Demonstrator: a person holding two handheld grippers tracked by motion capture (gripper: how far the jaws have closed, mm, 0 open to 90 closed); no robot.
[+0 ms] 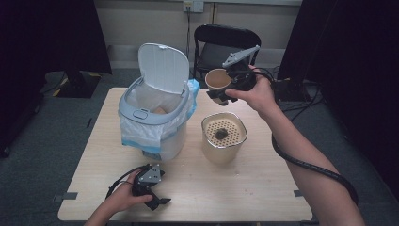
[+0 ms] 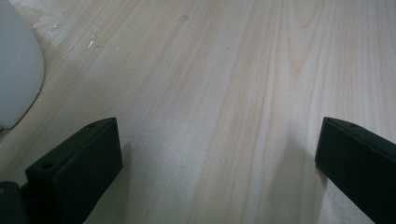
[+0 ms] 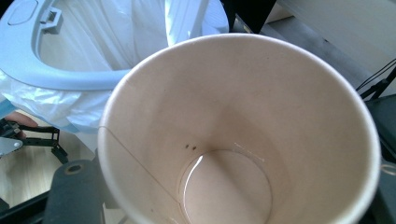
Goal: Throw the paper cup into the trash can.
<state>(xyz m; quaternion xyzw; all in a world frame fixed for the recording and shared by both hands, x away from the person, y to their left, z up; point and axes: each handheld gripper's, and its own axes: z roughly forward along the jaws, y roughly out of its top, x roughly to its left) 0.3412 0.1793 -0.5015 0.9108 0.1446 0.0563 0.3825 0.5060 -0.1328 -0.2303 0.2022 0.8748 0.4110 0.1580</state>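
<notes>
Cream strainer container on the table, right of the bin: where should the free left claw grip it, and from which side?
Grip the cream container low on its smooth side wall, from the near left side, where the left claw rests open on the table. The perforated insert holding dark residue covers its top, so the rim gives little hold, and the bin crowds its far left.

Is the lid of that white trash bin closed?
No, the bin's lid stands flipped up, leaving the bag-lined trash bin open at the top.

Left gripper (image 2: 219, 158) low over pale wood tabletop (image 2: 224, 70), jaws wide apart, nothing between them. White bin wall (image 2: 16, 70) at far left; small white flecks (image 2: 93, 39) just beside it.
</notes>
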